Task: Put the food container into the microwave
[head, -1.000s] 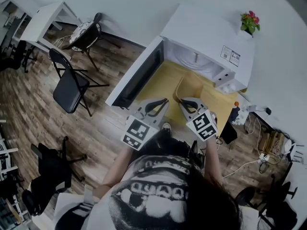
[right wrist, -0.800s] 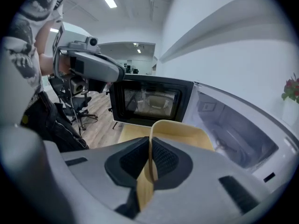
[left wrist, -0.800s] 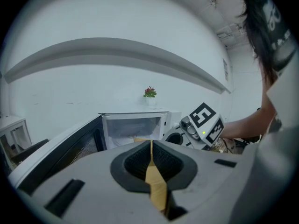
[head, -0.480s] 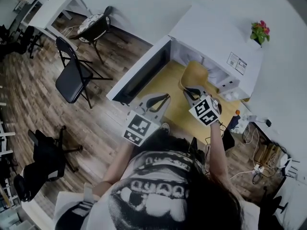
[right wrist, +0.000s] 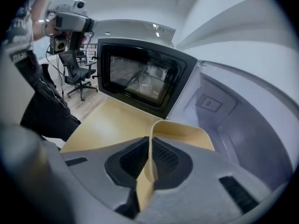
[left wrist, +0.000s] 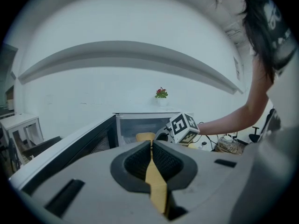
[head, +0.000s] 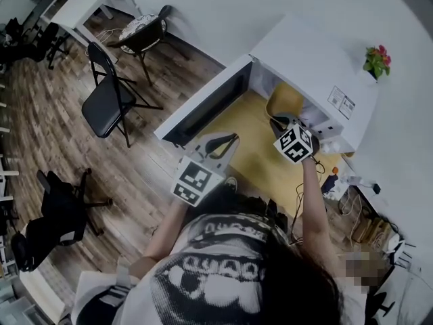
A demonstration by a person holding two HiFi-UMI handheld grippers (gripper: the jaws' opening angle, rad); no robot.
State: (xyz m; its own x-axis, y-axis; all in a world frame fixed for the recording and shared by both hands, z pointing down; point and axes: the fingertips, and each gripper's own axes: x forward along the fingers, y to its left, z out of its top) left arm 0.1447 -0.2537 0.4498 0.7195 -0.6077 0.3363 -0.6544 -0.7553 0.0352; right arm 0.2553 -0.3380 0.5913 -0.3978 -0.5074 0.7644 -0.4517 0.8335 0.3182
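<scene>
The right gripper pinched the rim of the tan food container between its fingers at the mouth of the open microwave, while the left gripper, fingers pressed together on nothing, hung near the yellow surface.

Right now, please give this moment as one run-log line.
right gripper: jaws clamp food container rim | place: at open microwave mouth | left gripper: jaws together, empty
</scene>
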